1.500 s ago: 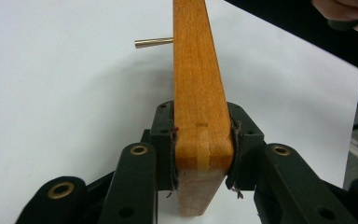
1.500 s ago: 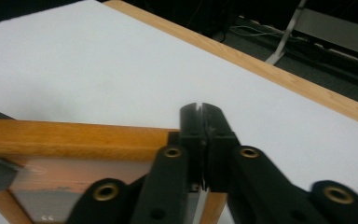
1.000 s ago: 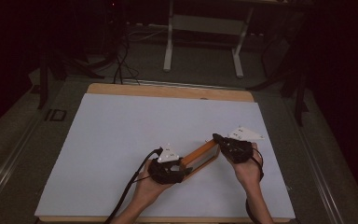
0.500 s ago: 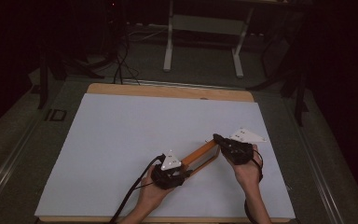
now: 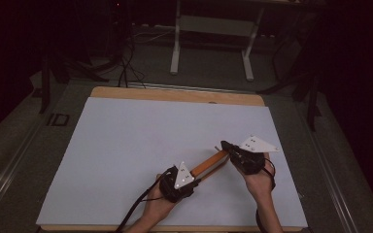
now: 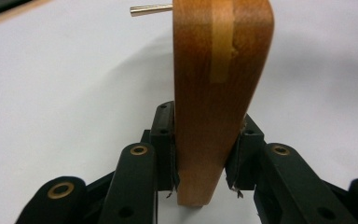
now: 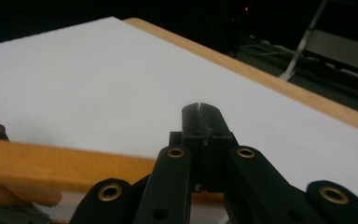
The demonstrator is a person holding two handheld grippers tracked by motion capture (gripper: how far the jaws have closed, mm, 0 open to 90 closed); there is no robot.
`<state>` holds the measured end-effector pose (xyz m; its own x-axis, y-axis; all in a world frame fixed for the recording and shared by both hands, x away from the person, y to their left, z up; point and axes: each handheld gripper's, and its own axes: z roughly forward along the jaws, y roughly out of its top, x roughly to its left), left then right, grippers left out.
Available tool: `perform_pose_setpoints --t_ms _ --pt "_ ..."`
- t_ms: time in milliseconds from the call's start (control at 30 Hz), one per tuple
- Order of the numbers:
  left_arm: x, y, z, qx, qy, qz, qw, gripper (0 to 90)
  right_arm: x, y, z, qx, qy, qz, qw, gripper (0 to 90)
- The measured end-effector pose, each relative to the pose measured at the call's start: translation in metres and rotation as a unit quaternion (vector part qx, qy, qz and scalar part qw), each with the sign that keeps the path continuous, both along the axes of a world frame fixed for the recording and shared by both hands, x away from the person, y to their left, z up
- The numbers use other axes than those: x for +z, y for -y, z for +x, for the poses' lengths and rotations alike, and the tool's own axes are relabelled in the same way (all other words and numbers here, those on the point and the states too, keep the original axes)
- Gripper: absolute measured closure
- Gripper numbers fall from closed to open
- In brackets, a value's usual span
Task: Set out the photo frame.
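An orange-brown wooden bar (image 5: 210, 163) lies slanted on the white table sheet (image 5: 126, 145), between my two grippers. My left gripper (image 5: 195, 176) holds its near end. In the left gripper view the bar (image 6: 216, 84) stands between the pads (image 6: 162, 140), which press on both sides; these jaws have just been closing. A thin metal pin (image 6: 151, 9) sticks out near the bar's far end. My right gripper (image 5: 223, 146) sits at the bar's far end. Its jaws (image 7: 200, 112) are shut together with nothing seen between the tips, and the bar (image 7: 51, 163) passes behind its links.
The white sheet covers a wooden board whose edge (image 5: 175, 93) shows at the far side. Beyond it are a dark floor, cables (image 5: 126, 68) and a white table frame (image 5: 213, 34). A cable (image 5: 136, 208) trails from the left gripper over the near edge.
The left gripper and its grey plate have shifted slightly toward the near edge at the bar's end. The right gripper and the bar have stayed put.
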<state>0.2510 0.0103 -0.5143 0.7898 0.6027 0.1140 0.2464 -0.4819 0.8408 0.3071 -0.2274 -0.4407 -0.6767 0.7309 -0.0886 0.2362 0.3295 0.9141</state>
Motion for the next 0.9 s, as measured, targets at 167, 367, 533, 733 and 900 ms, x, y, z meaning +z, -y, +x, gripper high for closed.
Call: perform_pose_setpoints --t_ms 167,367,533,733,900 --pt "0.008 -0.001 -0.009 -0.004 0.042 0.018 0.9990 69.0 0.009 0.004 -0.006 0.007 0.014 0.002 0.9999 89.7" --pt "0.016 -0.014 -0.003 -0.024 0.024 -0.013 0.9993 69.1 0.010 0.005 -0.007 0.022 0.009 -0.006 0.9997 88.6" --pt "0.024 -0.035 0.011 -0.035 -0.019 -0.070 0.9967 69.1 0.009 0.003 -0.008 0.036 0.004 -0.014 0.9993 87.6" --pt "0.035 -0.055 0.022 -0.044 -0.048 -0.112 0.9916 69.1 0.008 0.001 -0.007 0.044 0.000 -0.018 0.9988 86.6" --pt "0.041 -0.067 0.029 -0.050 -0.065 -0.133 0.9877 69.1 0.008 -0.001 -0.007 0.053 -0.005 -0.020 0.9984 85.6"
